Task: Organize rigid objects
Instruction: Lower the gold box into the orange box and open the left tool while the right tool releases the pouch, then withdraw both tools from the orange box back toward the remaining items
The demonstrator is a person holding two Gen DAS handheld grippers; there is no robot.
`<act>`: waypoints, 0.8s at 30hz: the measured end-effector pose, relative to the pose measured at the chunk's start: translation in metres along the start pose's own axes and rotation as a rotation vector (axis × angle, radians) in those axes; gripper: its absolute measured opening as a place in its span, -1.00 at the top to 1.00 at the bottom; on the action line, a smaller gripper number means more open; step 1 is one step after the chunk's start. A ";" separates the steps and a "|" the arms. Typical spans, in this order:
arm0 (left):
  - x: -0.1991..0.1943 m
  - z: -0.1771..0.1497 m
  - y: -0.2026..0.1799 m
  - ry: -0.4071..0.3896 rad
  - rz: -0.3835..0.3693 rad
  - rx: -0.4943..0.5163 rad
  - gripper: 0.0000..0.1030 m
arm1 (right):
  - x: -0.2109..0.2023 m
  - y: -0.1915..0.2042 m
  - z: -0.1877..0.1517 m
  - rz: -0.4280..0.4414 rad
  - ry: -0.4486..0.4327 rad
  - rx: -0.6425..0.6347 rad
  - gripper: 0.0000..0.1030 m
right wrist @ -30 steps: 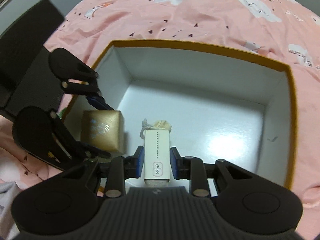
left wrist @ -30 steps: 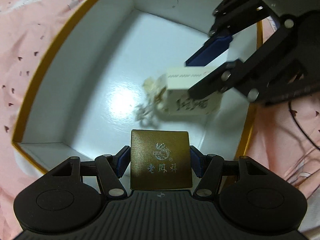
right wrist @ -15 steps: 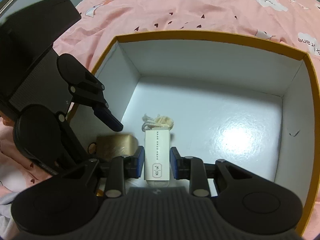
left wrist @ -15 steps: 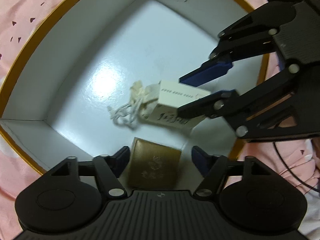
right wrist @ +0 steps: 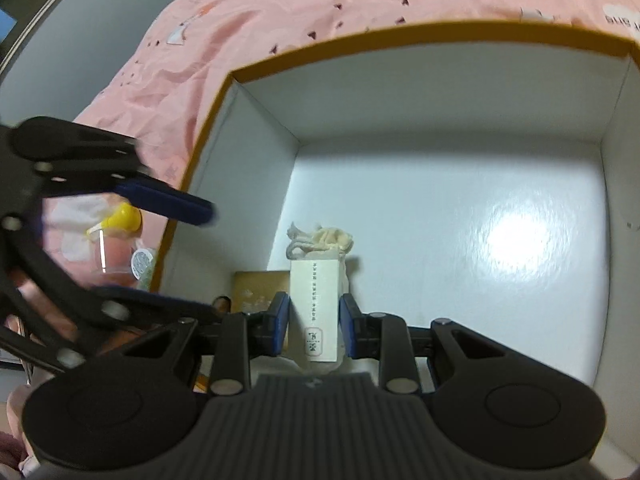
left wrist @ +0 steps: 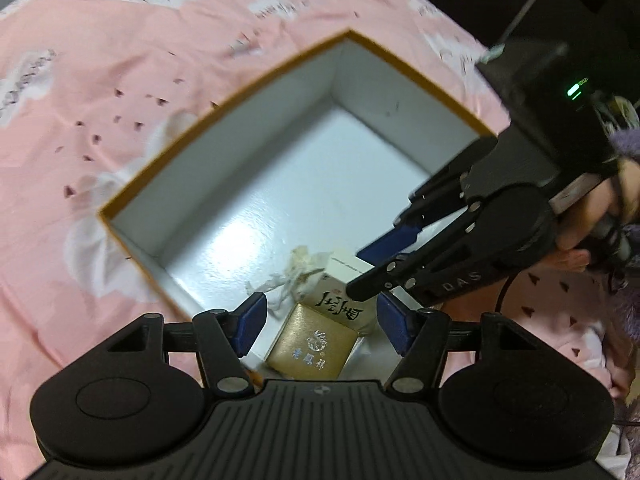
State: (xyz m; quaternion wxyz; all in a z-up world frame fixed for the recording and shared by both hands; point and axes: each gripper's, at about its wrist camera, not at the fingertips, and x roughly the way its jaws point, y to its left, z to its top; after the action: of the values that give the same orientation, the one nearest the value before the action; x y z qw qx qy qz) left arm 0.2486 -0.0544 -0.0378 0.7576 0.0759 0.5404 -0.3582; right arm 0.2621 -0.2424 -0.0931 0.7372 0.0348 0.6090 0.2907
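A gold box (left wrist: 312, 346) with a logo lies on the floor of the white open box with a gold rim (left wrist: 224, 100), in its near corner. My left gripper (left wrist: 320, 322) is open above it and holds nothing. A white box with a cloth pouch (right wrist: 316, 312) stands beside the gold box (right wrist: 260, 292). My right gripper (right wrist: 314, 320) has its blue pads on both sides of it; it looks shut on it, low on the box floor (right wrist: 460, 240). In the left wrist view the right gripper (left wrist: 376, 268) straddles the white box (left wrist: 340, 296).
The box lies on a pink printed sheet (left wrist: 100, 80). A yellow-capped clear bottle (right wrist: 116, 240) lies outside the box's left wall. A hand (left wrist: 592, 220) holds the right gripper. Dark furniture (left wrist: 560, 8) stands at the far right.
My left gripper let go of the gold box, opened and pulled up and back; the gold box now rests in the corner. My right gripper lowered the white box beside it.
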 end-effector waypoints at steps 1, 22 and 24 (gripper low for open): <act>-0.008 0.000 0.001 -0.010 0.004 -0.011 -0.44 | 0.001 -0.001 -0.001 -0.014 0.007 0.002 0.48; -0.045 -0.035 0.017 0.005 0.136 0.016 -0.44 | 0.017 0.011 0.004 -0.244 0.060 -0.110 0.16; -0.044 -0.038 0.017 0.009 0.154 0.029 -0.44 | 0.018 0.006 0.007 -0.276 0.053 -0.107 0.16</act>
State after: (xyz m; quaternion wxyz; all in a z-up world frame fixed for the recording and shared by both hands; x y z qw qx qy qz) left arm 0.2234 -0.0029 -0.0190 0.7792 0.1297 0.5311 -0.3065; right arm 0.2677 -0.2267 -0.1045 0.7546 -0.0961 0.6108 0.2196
